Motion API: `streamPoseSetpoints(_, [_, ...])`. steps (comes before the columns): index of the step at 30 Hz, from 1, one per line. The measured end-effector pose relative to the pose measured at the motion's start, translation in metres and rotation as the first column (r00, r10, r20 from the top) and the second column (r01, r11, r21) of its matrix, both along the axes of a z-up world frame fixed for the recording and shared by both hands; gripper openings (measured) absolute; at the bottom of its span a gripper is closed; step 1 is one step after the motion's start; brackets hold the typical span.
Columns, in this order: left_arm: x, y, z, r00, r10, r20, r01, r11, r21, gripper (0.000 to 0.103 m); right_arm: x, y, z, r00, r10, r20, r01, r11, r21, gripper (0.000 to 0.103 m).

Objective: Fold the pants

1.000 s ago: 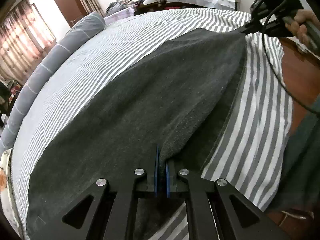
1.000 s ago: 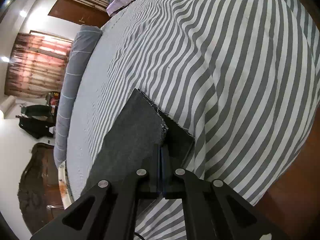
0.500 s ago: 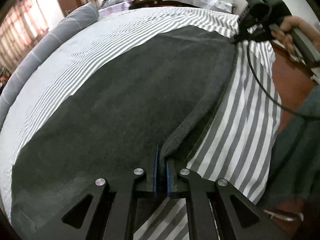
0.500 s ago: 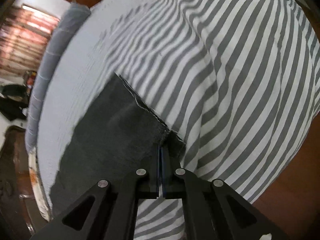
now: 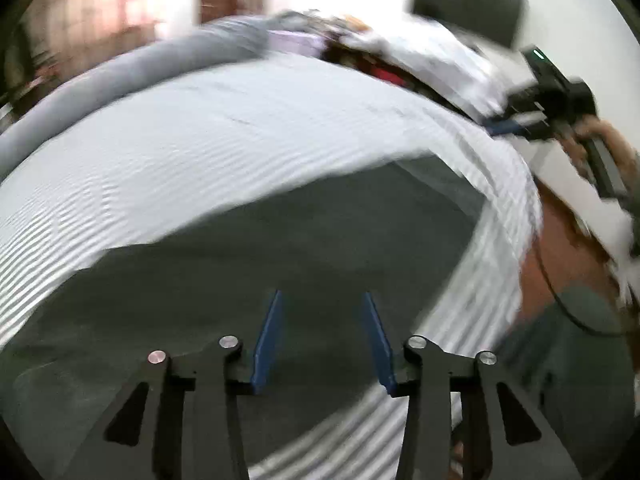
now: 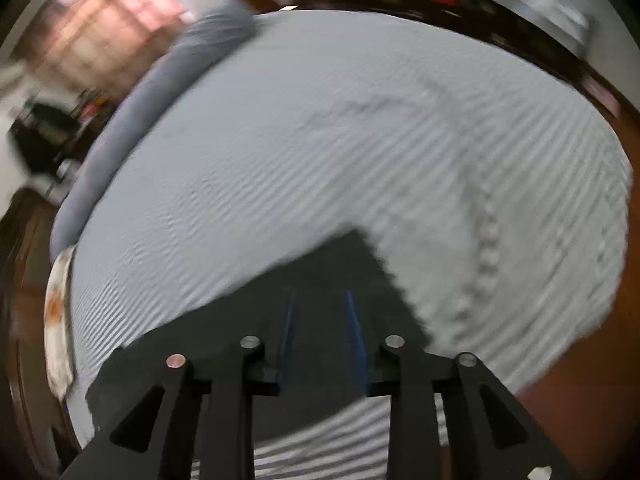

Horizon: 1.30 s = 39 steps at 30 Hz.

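Although both views were smeared by motion, the dark grey, coarse-woven pants (image 5: pixel 248 264) could be seen lying flat on the bed with the grey-and-white striped sheet (image 5: pixel 224 136), near its front edge, as one long band that looked already doubled lengthwise. The left tool (image 5: pixel 322 334) hung over the wide end of the band with its blue-padded jaws opening and nothing caught between them; the right tool (image 6: pixel 322 334) hung over the narrow hem end in the same way, its jaws opening and clear of the cloth. In the left view the right tool also showed at the far right, carried by the person's hand (image 5: pixel 612 148), with a black cable (image 5: pixel 560 292) trailing below it. Judged from this, one fold was laid and let go, and the crosswise folds, hem brought toward the waist, were probably still to do. A long grey bolster (image 6: pixel 160 100) ran along the far side of the bed, well apart from the pants, and a pile of mixed clothes and bedding (image 5: pixel 400 52) lay beyond the far end. Nothing rested on the pants, so the sheet around them gave room; only the cable might snag.
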State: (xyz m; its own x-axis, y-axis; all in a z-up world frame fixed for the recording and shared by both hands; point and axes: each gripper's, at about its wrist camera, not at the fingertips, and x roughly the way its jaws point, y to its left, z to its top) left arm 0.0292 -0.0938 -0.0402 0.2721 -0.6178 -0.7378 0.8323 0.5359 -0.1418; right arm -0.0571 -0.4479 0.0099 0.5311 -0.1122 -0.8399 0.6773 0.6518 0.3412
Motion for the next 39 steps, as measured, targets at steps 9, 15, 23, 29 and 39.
streamPoseSetpoints(9, [0.122, 0.069, -0.026, 0.851, 0.512, -0.117, -0.507, 0.859, 0.066, 0.048, 0.19, 0.142, -0.005, 0.88, 0.475, 0.002, -0.472, 0.875, 0.108, 0.03])
streamPoseSetpoints(15, [0.14, 0.089, -0.073, 0.787, 0.585, -0.198, -0.557, 0.811, 0.18, 0.046, 0.29, 0.241, -0.062, 0.75, 0.66, -0.041, -0.634, 0.736, 0.238, 0.03])
streamPoseSetpoints(23, [0.149, 0.109, -0.07, 0.756, 0.592, -0.28, -0.581, 0.804, 0.129, 0.045, 0.335, 0.304, -0.137, 0.672, 0.731, -0.118, -0.652, 0.66, 0.374, 0.029])
streamPoseSetpoints(29, [0.156, 0.141, -0.034, 0.74, 0.657, -0.141, -0.662, 0.75, 0.019, 0.045, 0.287, 0.329, -0.131, 0.574, 0.815, -0.075, -0.763, 0.566, 0.312, 0.017])
streamPoseSetpoints(39, [0.176, 0.123, -0.074, 0.71, 0.668, -0.222, -0.652, 0.743, 0.148, 0.044, 0.249, 0.331, -0.157, 0.595, 0.803, -0.035, -0.753, 0.572, 0.324, 0.015])
